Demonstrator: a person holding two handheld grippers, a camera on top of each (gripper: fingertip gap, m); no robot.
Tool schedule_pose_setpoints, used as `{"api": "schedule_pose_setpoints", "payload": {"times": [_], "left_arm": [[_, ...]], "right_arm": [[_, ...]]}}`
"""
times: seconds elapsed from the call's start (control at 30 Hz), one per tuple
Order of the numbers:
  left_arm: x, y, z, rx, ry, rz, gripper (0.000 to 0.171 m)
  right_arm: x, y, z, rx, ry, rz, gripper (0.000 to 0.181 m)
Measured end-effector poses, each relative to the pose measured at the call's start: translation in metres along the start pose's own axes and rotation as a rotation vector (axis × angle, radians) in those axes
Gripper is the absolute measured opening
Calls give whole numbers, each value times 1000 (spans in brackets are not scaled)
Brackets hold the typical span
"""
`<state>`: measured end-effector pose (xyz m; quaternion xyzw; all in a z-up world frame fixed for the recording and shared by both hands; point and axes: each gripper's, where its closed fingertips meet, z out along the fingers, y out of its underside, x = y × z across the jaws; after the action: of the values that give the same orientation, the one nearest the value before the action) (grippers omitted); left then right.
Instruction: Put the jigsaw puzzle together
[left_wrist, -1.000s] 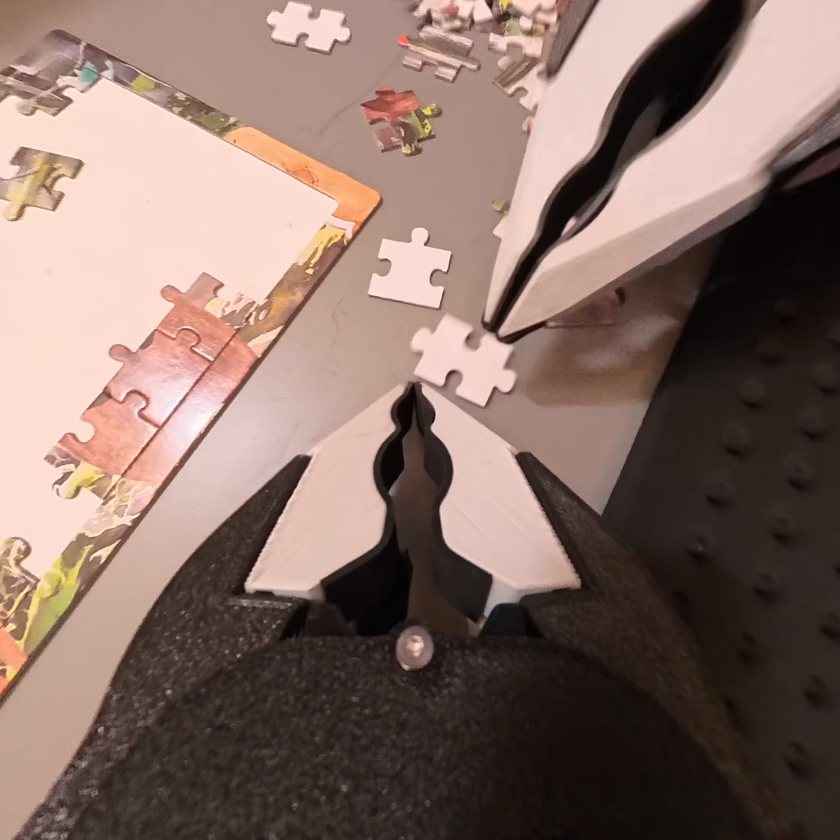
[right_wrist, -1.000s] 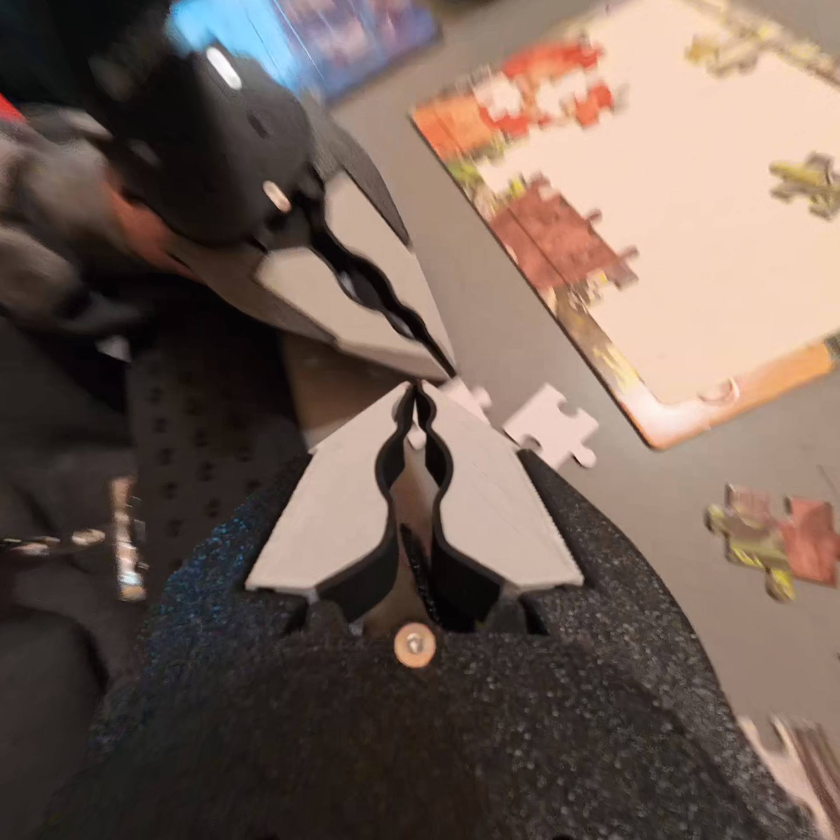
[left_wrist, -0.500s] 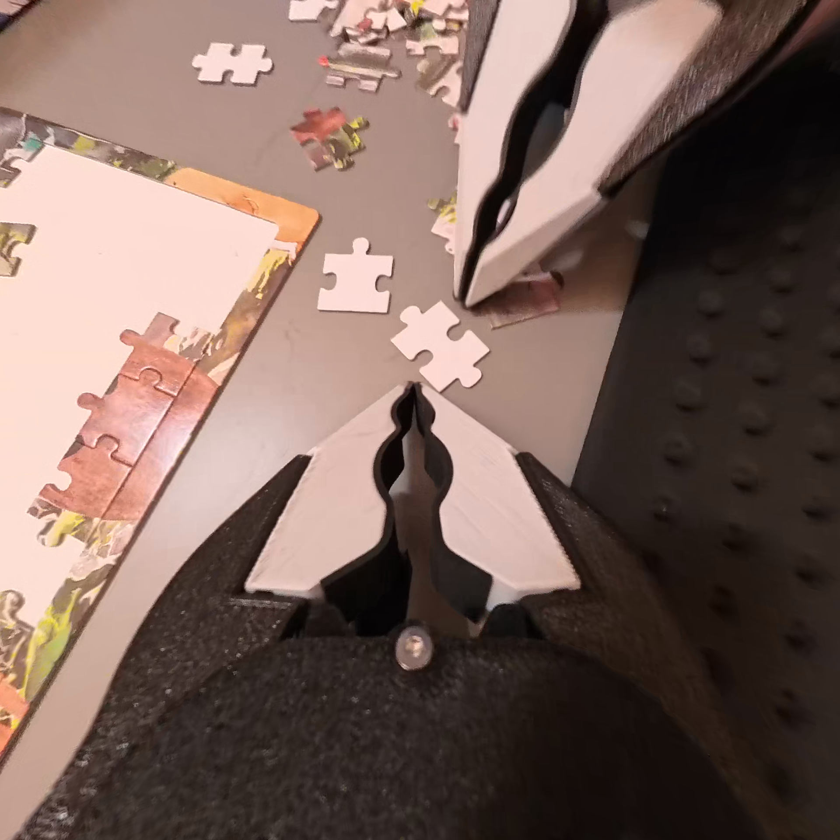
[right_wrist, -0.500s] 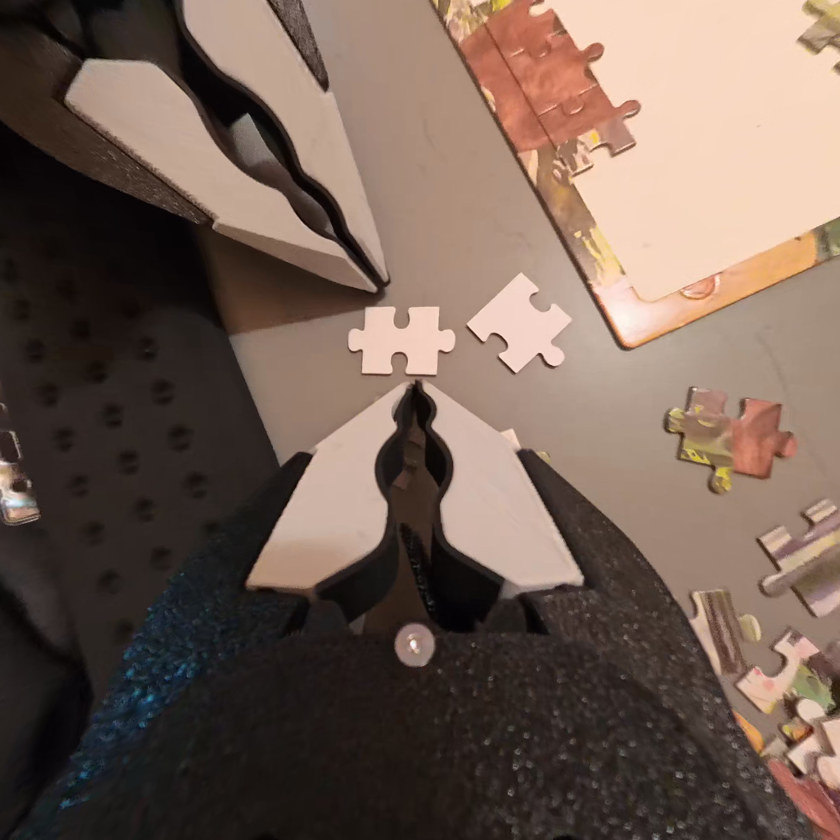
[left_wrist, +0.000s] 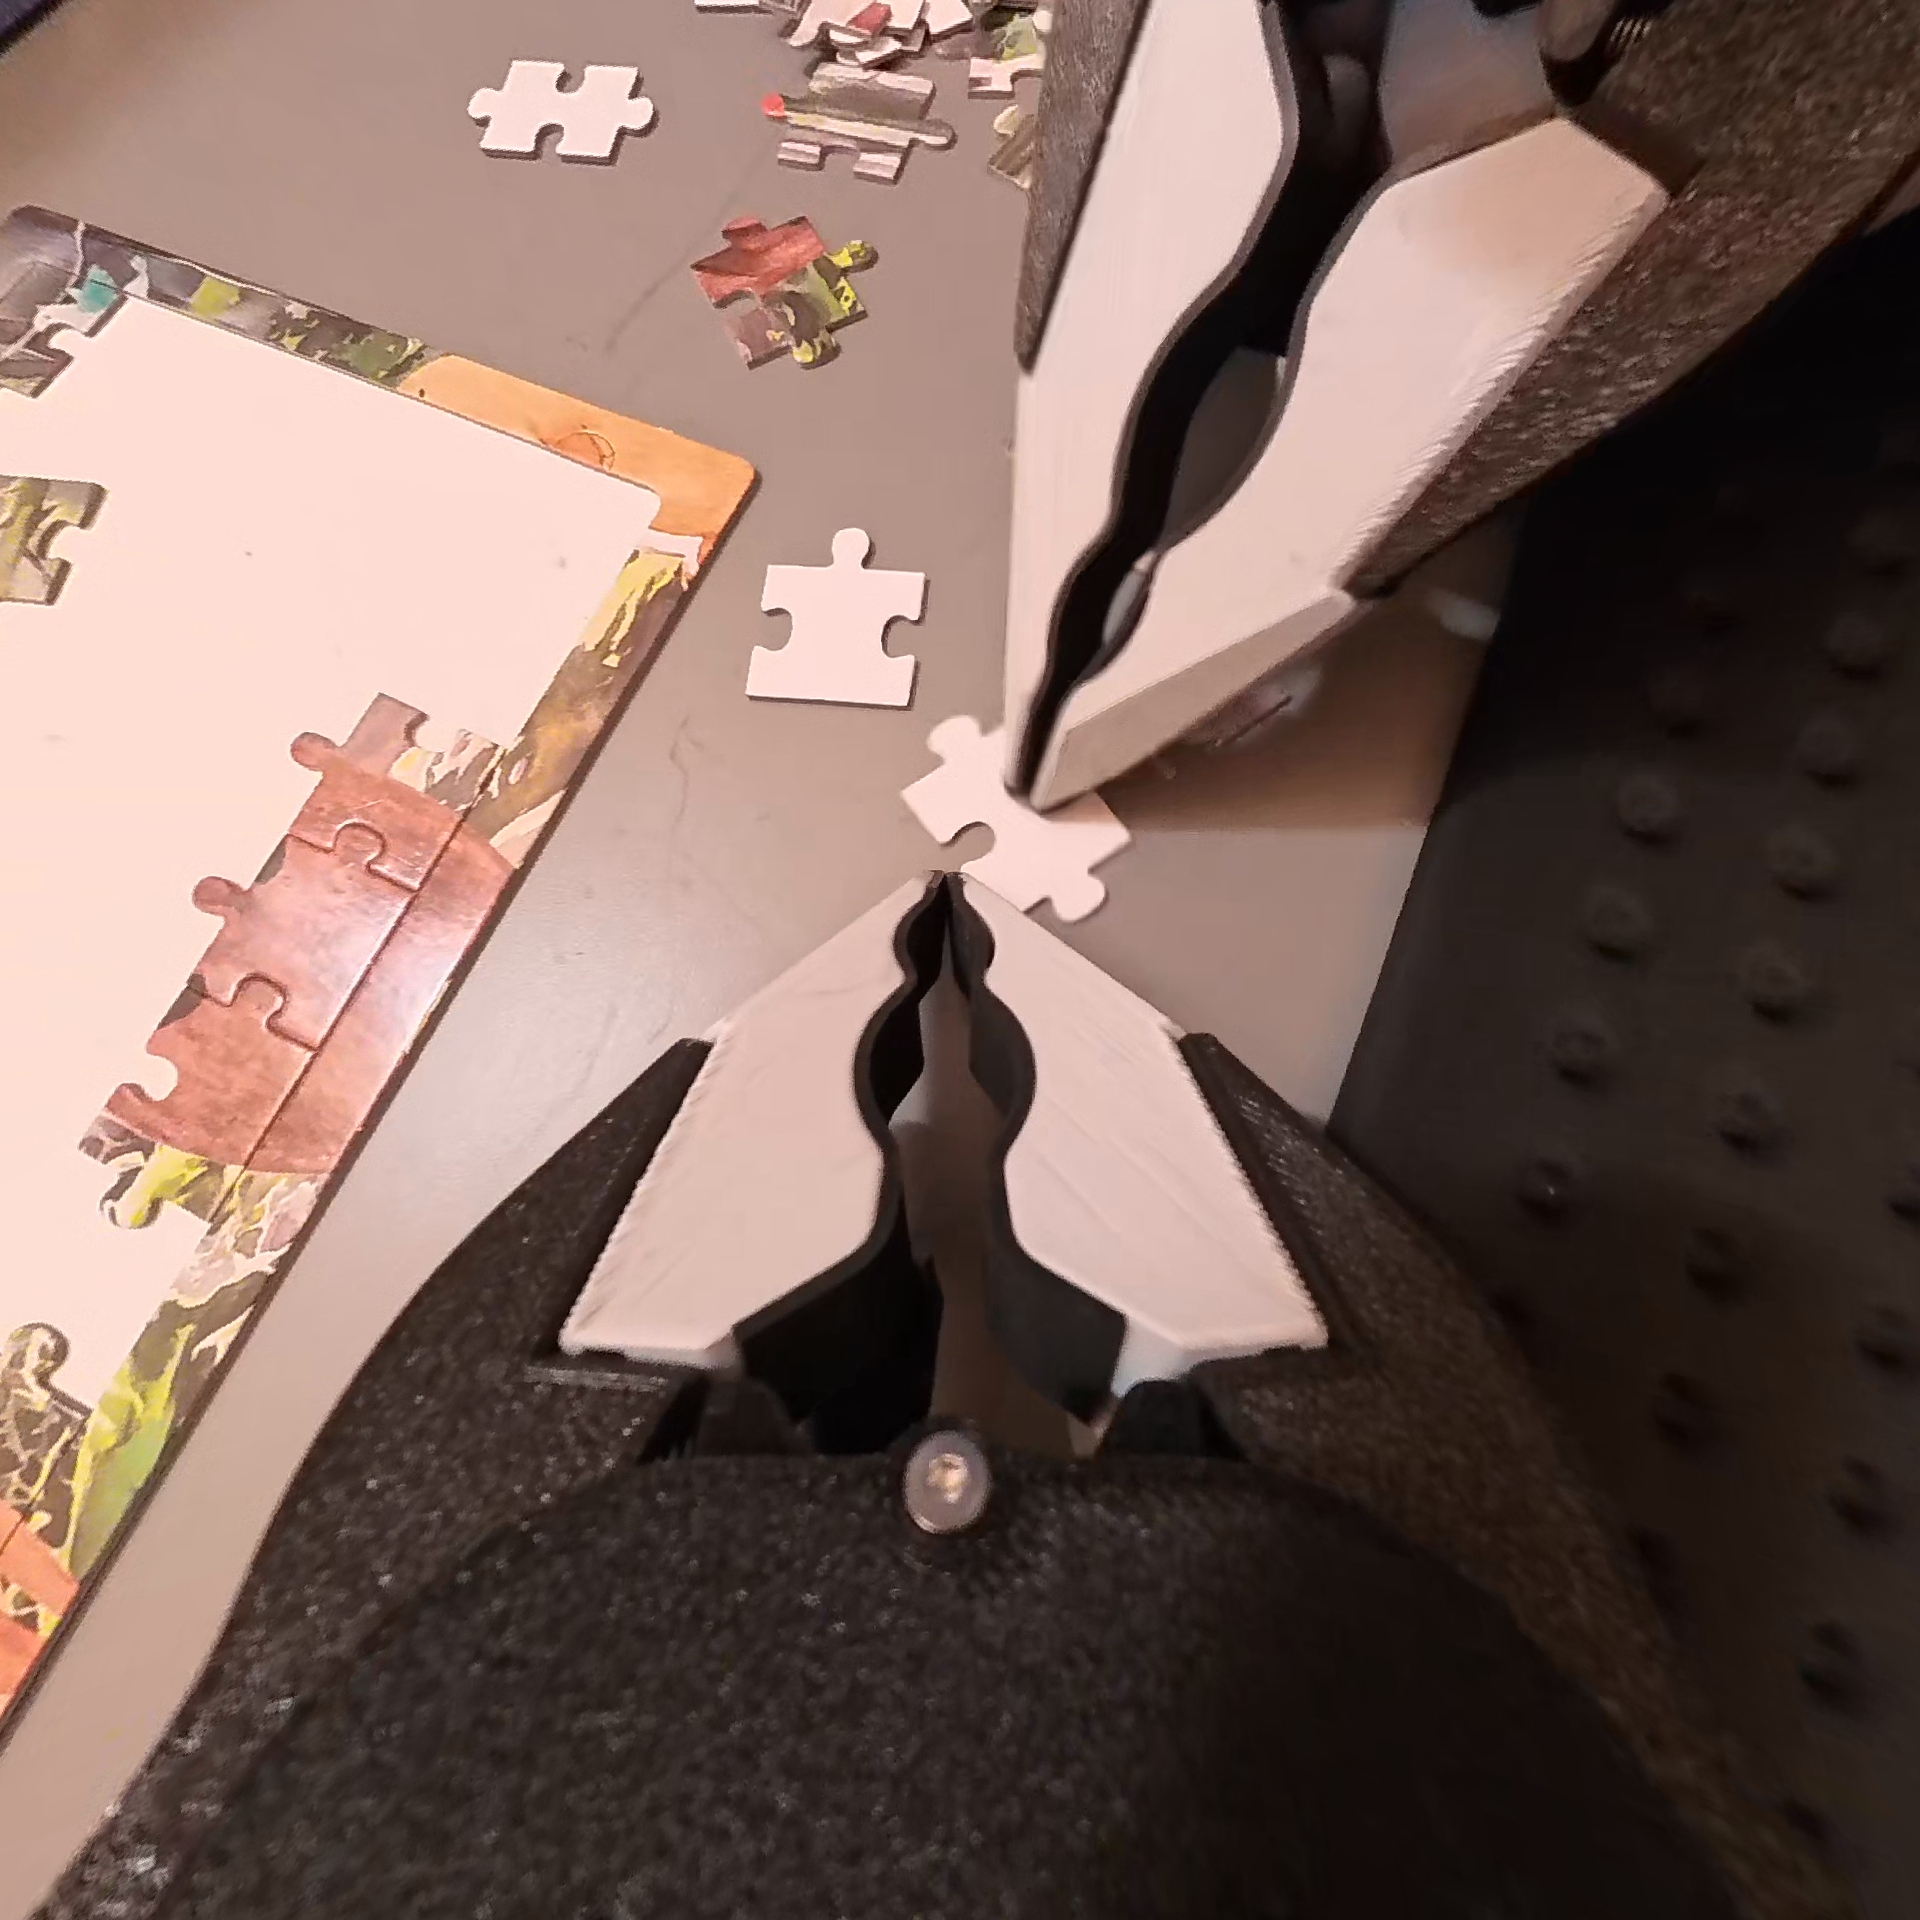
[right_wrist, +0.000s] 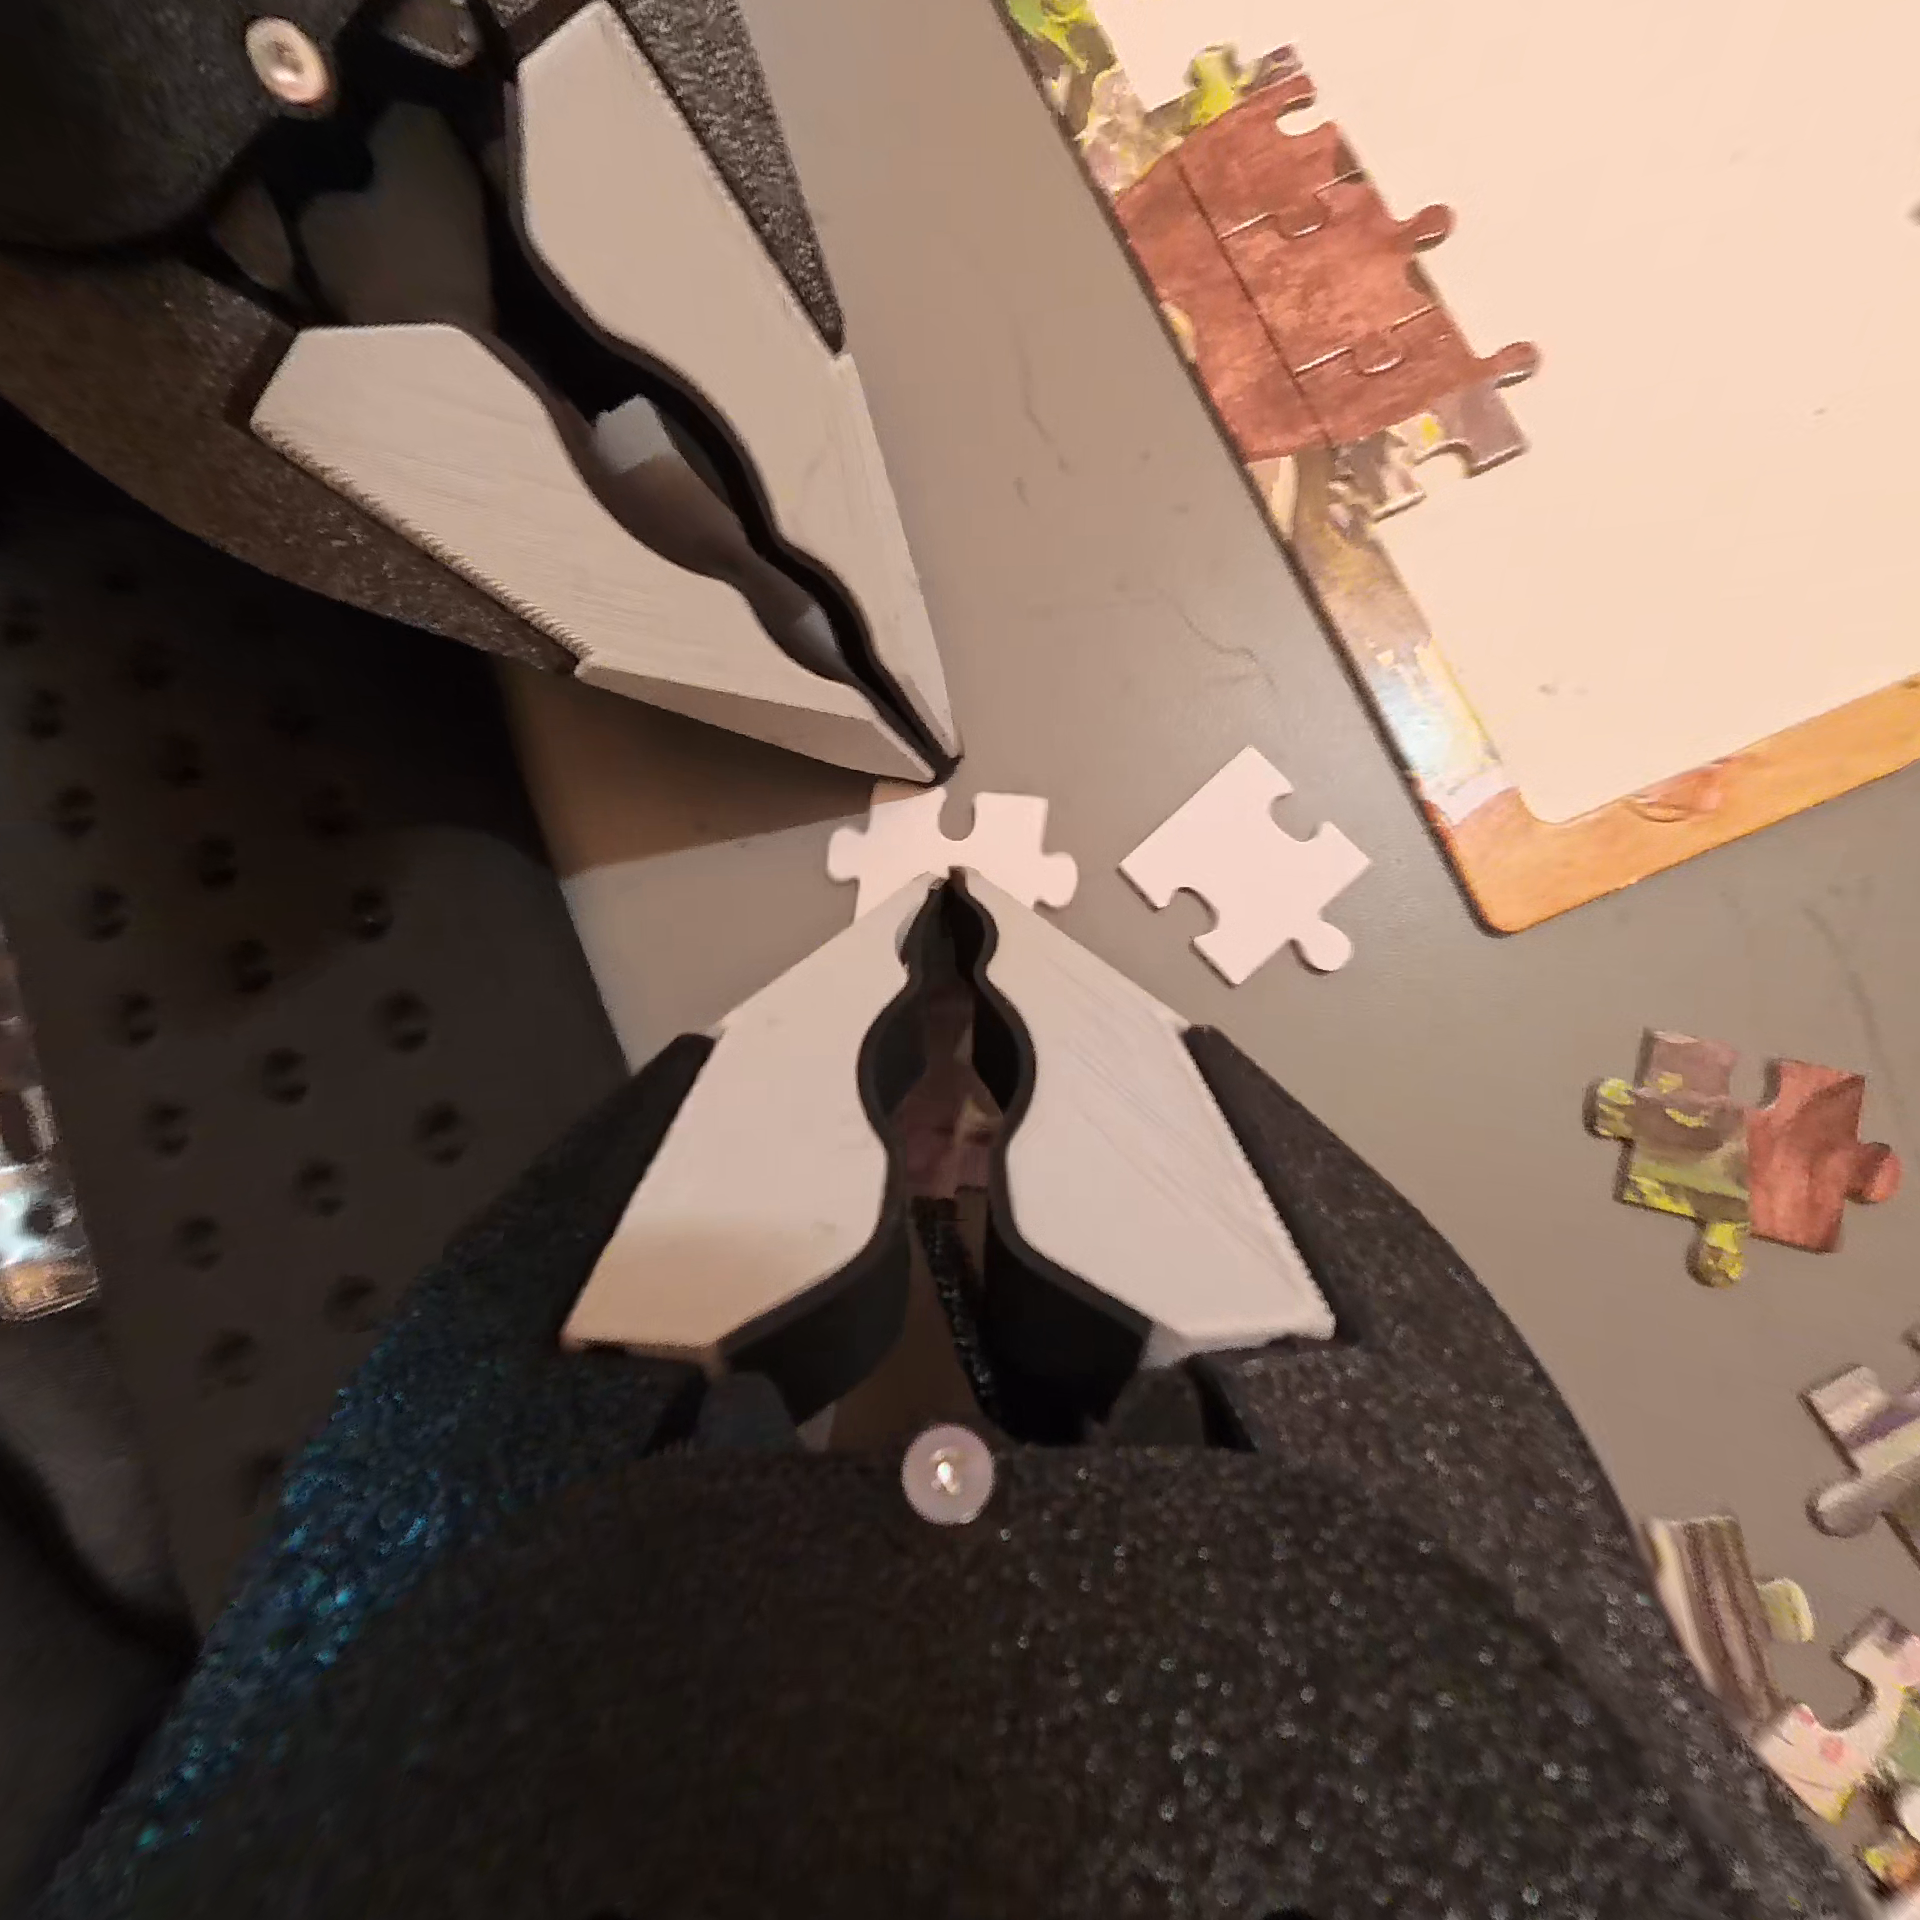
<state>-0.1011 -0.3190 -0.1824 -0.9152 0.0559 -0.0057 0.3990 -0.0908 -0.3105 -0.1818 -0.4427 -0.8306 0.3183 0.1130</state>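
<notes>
A puzzle tray (left_wrist: 582, 447) with a white inside and a printed border lies at the left; several brown pieces (left_wrist: 301, 966) sit in it. A face-down white piece (left_wrist: 1039, 852) lies on the grey table between both grippers. My left gripper (left_wrist: 943, 881) is shut, its tip at the piece's near edge. My right gripper (left_wrist: 1034, 784) is shut, its tip on the piece's far edge. In the right wrist view the right gripper (right_wrist: 948, 881) overlaps the same piece (right_wrist: 1013, 836), with the left gripper (right_wrist: 940, 769) opposite. Neither holds it.
A second face-down white piece (left_wrist: 836, 634) lies beside the first, and shows in the right wrist view (right_wrist: 1242, 862). A coloured piece pair (left_wrist: 784, 286) and a heap of loose pieces (left_wrist: 862, 125) lie farther off. A black dimpled mat (left_wrist: 1662, 1039) borders the table. Both grippers' tips are close together, under 4 cm apart.
Both shut grippers have closed in on the white piece from opposite sides. The right gripper's tip, apart from it half a second ago, now touches it.
</notes>
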Motion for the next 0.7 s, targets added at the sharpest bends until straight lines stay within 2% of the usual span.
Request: {"api": "schedule_pose_setpoints", "payload": {"times": [0.1, 0.17, 0.23, 0.27, 0.33, 0.5, 0.7], "left_arm": [[-4, 0, -1, 5, -21, -8, 2], [-9, -4, -6, 41, -43, -30, 14], [-8, -7, -10, 74, -19, -52, 17], [-8, -7, -9, 70, -11, -55, 18], [-6, -3, -5, 33, -3, -42, 17], [4, 0, 0, 2, 51, -24, 0], [6, -3, 3, 1, 64, -35, 0]], "right_arm": [[10, -9, -6, 51, 64, 2, 2], [16, -11, -15, 82, 88, 6, 9], [8, -3, -18, 49, 28, 16, 26], [6, 4, -17, 16, 10, 24, 38], [6, 14, -12, -31, 16, 13, 51], [6, 8, -5, -5, 23, -89, 48], [5, 2, -2, 14, -97, -168, 40]]}}
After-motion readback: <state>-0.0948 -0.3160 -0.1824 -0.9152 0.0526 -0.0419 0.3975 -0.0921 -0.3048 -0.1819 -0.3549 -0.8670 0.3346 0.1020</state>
